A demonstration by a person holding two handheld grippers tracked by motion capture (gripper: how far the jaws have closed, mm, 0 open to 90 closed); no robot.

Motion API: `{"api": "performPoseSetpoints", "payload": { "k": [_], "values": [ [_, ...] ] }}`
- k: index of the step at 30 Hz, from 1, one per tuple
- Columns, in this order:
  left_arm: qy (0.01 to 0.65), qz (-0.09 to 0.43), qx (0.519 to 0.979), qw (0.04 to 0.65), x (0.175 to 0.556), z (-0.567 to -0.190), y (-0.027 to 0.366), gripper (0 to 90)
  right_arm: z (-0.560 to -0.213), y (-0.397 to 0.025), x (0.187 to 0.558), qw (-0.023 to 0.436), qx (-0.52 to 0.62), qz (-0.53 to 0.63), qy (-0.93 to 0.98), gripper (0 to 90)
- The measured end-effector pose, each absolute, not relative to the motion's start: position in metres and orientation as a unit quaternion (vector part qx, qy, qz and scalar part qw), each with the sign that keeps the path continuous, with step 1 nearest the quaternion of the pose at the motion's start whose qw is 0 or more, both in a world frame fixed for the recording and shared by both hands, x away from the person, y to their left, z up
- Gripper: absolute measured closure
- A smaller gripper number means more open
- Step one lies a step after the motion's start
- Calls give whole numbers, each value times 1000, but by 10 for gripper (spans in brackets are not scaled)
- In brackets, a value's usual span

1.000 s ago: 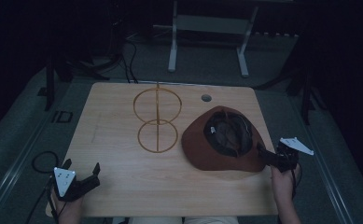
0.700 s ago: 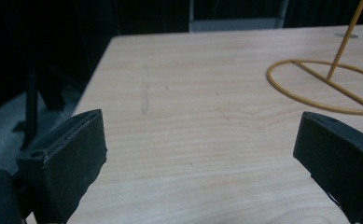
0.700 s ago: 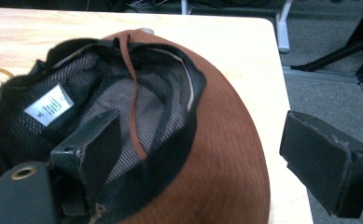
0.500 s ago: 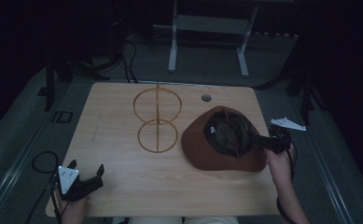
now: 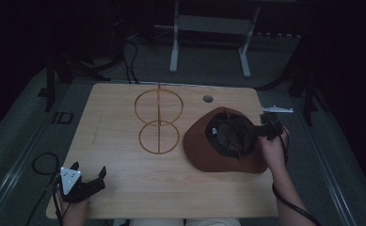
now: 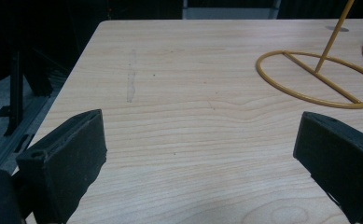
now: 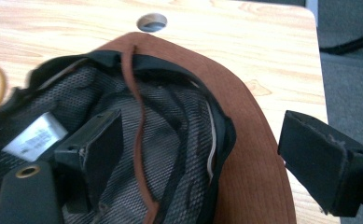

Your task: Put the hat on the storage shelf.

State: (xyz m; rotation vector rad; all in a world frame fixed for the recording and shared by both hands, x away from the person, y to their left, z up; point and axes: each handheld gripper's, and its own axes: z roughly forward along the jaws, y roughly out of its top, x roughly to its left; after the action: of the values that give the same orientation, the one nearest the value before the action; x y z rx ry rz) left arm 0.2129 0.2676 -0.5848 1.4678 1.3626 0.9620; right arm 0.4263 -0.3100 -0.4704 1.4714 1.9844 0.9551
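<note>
A brown brimmed hat (image 5: 218, 162) lies upside down on the right half of the wooden table (image 5: 124, 188), its dark mesh lining and a white label facing up. My right gripper (image 5: 255, 132) is open at the hat's right side. In the right gripper view, one jaw of that gripper (image 7: 202, 135) sits inside the crown and the other outside over the hat's brim (image 7: 256, 140). A gold wire stand (image 5: 158, 118) with a ring base and an upright ring stands at the table's middle. My left gripper (image 5: 89, 170) rests open and empty at the near left corner, with the stand's base (image 6: 319, 81) ahead of it.
A round cable hole (image 5: 208, 99) lies behind the hat near the far edge. The table's right edge runs close to my right hand. A white desk frame (image 5: 209, 23) stands beyond the table, and a cable (image 5: 42, 162) loops on the floor at left.
My right gripper has moved away from me along the hat's right side and in over its rim, one jaw now inside the crown. The left gripper has barely shifted.
</note>
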Motion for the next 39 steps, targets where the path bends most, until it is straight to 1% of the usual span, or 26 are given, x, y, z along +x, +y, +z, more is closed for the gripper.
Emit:
{"api": "performPoseSetpoints", "payload": {
  "k": [5, 7, 10, 13, 15, 16, 18, 19, 22, 24, 25, 27, 29, 32, 36, 39],
  "values": [
    [547, 392, 592, 444, 214, -586, 268, 31, -476, -310, 447, 231, 555, 335, 725, 128],
    [547, 393, 593, 441, 214, -586, 268, 31, -477, -309, 454, 241, 554, 330, 726, 122],
    [546, 392, 594, 442, 214, -586, 268, 31, -479, -308, 464, 237, 560, 319, 727, 123],
    [544, 391, 596, 443, 214, -586, 267, 31, -483, -305, 472, 234, 563, 302, 733, 159],
    [545, 388, 597, 443, 214, -586, 267, 31, -486, -304, 476, 232, 565, 295, 735, 201],
    [545, 387, 598, 442, 214, -586, 267, 31, -487, -304, 478, 228, 566, 290, 737, 251],
    [545, 384, 600, 442, 215, -586, 267, 31, -492, -303, 481, 222, 565, 274, 746, 293],
    [545, 383, 600, 442, 215, -586, 267, 31, -498, -301, 484, 219, 563, 258, 754, 332],
    [544, 383, 601, 443, 214, -585, 267, 31, -505, -299, 485, 217, 564, 242, 759, 341],
    [545, 382, 601, 442, 214, -586, 266, 31, -516, -298, 485, 217, 561, 218, 768, 400],
    [545, 382, 602, 441, 214, -586, 266, 31, -516, -298, 485, 217, 561, 218, 768, 400],
    [544, 381, 604, 440, 215, -586, 266, 31, -523, -297, 485, 221, 557, 200, 775, 495],
    [544, 380, 605, 440, 215, -586, 266, 31, -530, -296, 485, 215, 561, 196, 775, 531],
    [546, 379, 603, 441, 215, -586, 267, 31, -535, -294, 484, 223, 570, 193, 767, 602],
    [548, 380, 603, 438, 215, -587, 267, 31, -539, -291, 484, 243, 560, 177, 772, 669],
    [548, 379, 603, 439, 215, -587, 267, 31, -539, -289, 483, 258, 559, 170, 769, 788]
  ]
}}
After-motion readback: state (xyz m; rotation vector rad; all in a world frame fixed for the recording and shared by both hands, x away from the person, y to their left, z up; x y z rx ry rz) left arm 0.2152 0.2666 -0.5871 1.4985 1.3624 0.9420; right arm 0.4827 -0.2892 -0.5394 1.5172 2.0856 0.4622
